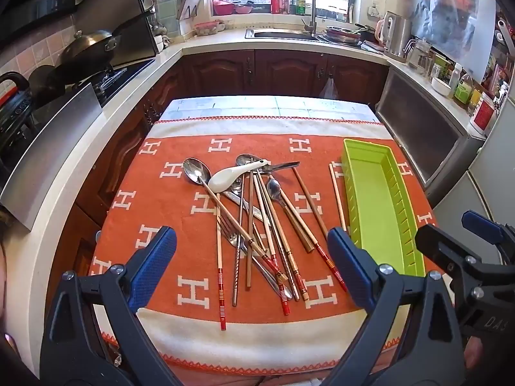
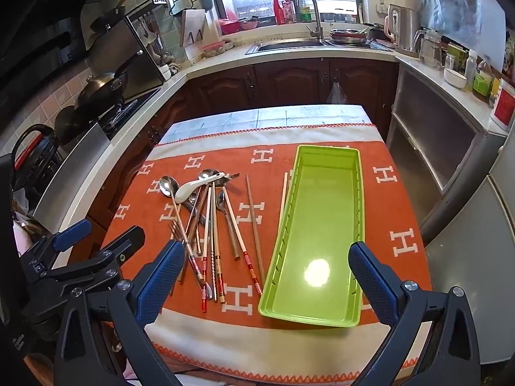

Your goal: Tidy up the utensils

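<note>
A pile of utensils [image 1: 254, 218] lies on the orange cloth: several chopsticks, metal spoons, a fork and a white ceramic spoon [image 1: 235, 173]. The pile also shows in the right wrist view [image 2: 206, 225]. An empty green tray [image 1: 376, 199] stands to the right of the pile, with one chopstick [image 1: 337, 196] along its left side. The tray fills the middle of the right wrist view [image 2: 318, 234]. My left gripper [image 1: 251, 257] is open above the pile's near end. My right gripper [image 2: 267, 267] is open above the tray's near end.
The table [image 1: 264, 344] is covered by the orange and white cloth. Kitchen counters surround it: a stove with a wok [image 1: 90, 48] on the left, a sink [image 1: 283, 33] at the back, a kettle [image 1: 394, 33] and bottles on the right.
</note>
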`<state>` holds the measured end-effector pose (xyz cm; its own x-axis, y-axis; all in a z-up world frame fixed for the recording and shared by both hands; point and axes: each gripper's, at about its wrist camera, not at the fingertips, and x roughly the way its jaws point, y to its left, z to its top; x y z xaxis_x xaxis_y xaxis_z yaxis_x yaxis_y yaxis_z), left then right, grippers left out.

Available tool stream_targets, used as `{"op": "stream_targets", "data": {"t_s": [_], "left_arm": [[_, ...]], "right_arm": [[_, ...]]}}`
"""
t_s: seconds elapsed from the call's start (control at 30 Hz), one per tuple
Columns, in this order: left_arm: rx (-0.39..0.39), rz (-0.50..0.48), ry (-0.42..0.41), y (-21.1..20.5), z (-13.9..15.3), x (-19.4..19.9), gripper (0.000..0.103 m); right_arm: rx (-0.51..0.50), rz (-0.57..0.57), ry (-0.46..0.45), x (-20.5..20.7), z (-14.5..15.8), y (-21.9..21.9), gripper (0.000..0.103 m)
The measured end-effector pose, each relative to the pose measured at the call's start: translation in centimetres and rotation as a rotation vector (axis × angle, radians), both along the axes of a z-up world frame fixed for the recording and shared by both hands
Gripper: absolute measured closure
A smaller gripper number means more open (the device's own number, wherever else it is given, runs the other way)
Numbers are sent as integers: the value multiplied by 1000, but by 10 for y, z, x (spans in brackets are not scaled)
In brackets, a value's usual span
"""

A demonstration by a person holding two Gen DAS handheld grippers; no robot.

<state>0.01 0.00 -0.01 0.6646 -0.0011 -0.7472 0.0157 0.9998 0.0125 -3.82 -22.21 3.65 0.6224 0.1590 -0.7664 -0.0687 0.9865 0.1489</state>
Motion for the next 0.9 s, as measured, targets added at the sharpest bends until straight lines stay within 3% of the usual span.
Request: {"op": "stream_targets", "data": {"t_s": [0.9], "left_arm": [[-4,-16,11,5,-4,16,9]], "right_arm": [[-55,-4,10,20,-2,7,0]]}}
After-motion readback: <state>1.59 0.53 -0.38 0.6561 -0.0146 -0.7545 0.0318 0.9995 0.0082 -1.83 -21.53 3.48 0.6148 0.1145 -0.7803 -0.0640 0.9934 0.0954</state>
